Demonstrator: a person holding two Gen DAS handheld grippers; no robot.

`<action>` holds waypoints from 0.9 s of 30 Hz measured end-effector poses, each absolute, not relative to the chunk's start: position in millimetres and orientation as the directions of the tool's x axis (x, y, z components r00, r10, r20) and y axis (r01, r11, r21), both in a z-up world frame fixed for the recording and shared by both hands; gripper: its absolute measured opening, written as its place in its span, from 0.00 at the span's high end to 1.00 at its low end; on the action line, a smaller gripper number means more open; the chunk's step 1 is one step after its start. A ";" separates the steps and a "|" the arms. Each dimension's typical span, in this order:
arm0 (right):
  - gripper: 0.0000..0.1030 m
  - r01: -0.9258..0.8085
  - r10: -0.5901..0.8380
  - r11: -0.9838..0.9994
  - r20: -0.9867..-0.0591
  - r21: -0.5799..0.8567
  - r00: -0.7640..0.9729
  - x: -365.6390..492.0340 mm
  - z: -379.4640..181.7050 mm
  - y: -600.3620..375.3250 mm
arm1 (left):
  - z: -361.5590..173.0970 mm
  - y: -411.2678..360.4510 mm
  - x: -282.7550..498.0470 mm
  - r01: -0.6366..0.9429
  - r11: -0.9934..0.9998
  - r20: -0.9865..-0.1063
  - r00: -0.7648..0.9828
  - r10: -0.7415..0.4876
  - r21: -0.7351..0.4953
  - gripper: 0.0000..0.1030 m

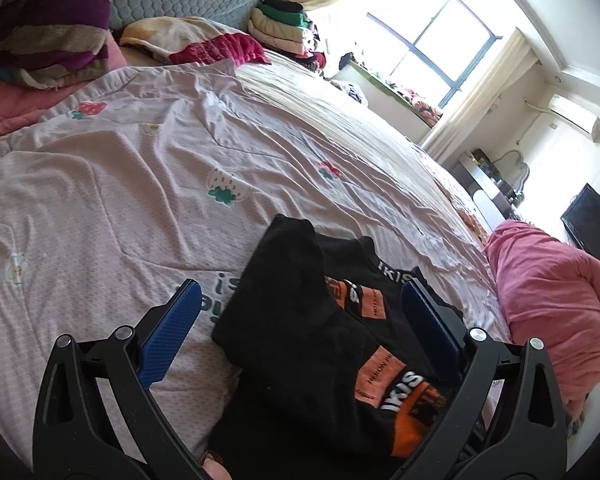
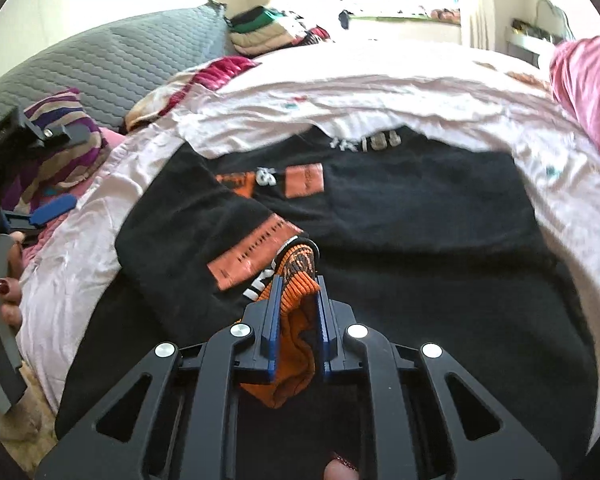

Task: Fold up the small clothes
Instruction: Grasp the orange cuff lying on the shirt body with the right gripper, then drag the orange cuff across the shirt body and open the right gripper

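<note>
On pink bedsheet (image 1: 140, 168), black sweater (image 1: 300, 320), sunlit window (image 1: 440, 40)

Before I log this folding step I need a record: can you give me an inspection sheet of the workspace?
Surface: bed under a wrinkled pale printed sheet.
Job's things: black sweater with orange patches spread flat, one sleeve folded across it.
Clutter: pink blanket, striped blanket, grey pillow, folded clothes pile.
Grippers: left gripper open over the sweater; right gripper shut on the orange cuff.
Cables: nothing seen.
Surroundings: bright window, air conditioner, dark screen.
</note>
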State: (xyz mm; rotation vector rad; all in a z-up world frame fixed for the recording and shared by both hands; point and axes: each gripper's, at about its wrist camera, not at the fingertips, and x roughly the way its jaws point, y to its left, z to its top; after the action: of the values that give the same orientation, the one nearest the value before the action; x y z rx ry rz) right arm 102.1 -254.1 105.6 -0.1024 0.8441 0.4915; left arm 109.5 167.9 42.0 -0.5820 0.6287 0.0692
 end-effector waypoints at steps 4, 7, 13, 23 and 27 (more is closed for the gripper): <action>0.87 -0.499 0.391 0.864 -0.714 0.068 0.581 111.1 125.7 -251.9 | 43.8 175.6 107.4 -0.248 0.836 -0.573 0.815 -0.093 -0.490 0.09; 0.88 -0.521 0.401 0.852 -0.695 0.045 0.596 119.8 144.1 -254.0 | 43.6 178.2 106.6 -0.254 0.831 -0.571 0.816 -0.090 -0.494 0.09; 0.88 -0.532 0.365 0.844 -0.656 -0.066 0.661 135.4 172.6 -254.3 | 40.5 175.7 109.8 -0.263 0.836 -0.579 0.811 -0.079 -0.482 0.09; 0.89 -0.495 0.301 0.851 -0.612 -0.174 0.732 159.5 184.0 -281.7 | 38.7 169.3 130.1 -0.267 0.856 -0.596 0.801 -0.058 -0.442 0.09; 0.89 -0.490 0.283 0.848 -0.609 -0.202 0.741 167.8 180.5 -291.5 | 43.1 157.6 151.6 -0.212 0.881 -0.610 0.785 -0.104 -0.424 0.09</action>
State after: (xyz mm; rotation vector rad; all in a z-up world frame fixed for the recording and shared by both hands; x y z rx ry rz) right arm 167.8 -291.5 180.5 -0.3656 0.6005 0.4343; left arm 151.6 157.6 43.1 -0.4995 0.6720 0.0607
